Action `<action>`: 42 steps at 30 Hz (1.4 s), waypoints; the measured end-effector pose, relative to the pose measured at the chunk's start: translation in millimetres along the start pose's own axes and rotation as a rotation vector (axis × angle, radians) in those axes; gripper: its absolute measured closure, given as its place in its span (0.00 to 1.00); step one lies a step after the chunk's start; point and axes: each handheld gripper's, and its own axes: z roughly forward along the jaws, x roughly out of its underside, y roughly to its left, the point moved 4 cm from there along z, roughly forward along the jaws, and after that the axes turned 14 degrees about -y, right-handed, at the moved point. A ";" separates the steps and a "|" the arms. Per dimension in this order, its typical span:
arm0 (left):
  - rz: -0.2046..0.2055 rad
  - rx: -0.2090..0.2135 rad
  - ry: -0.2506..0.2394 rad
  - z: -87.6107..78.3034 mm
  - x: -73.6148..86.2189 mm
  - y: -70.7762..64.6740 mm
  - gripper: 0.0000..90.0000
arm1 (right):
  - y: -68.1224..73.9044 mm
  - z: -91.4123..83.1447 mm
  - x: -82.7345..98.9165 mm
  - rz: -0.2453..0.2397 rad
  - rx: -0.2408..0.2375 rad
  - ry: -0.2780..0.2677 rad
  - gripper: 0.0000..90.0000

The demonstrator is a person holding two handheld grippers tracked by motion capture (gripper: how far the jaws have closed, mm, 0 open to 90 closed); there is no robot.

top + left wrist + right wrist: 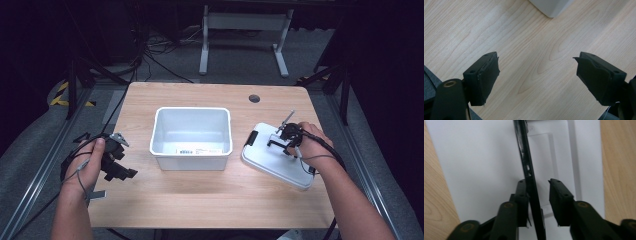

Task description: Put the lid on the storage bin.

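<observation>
A white bin (pixel 159 131) stands open in the middle of the wooden table, and its corner (pixel 551 7) shows at the top of the left gripper view. To its right a white lid (pixel 272 165) lies flat. My right gripper (pixel 280 141) points down onto the lid (pixel 481 157). A thin black handle (pixel 525 152) stands on edge between the jaws of this gripper (pixel 537 181); one pad touches it and a gap remains at the other. My left gripper (pixel 119 165) hovers open over bare wood left of the bin, its jaws (pixel 536 56) wide with nothing between them.
A black clasp (pixel 251 137) sits at the lid's left end. A round cable hole (pixel 254 98) lies near the table's far edge. Cables and a white desk frame (pixel 245 22) stand on the floor behind the table. Bare wood runs along the table's front.
</observation>
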 end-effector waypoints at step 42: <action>-0.007 0.003 0.004 2.0 -0.8 -0.7 0.21 | 0.8 -111.9 -32.2 -0.155 0.046 -0.197 0.94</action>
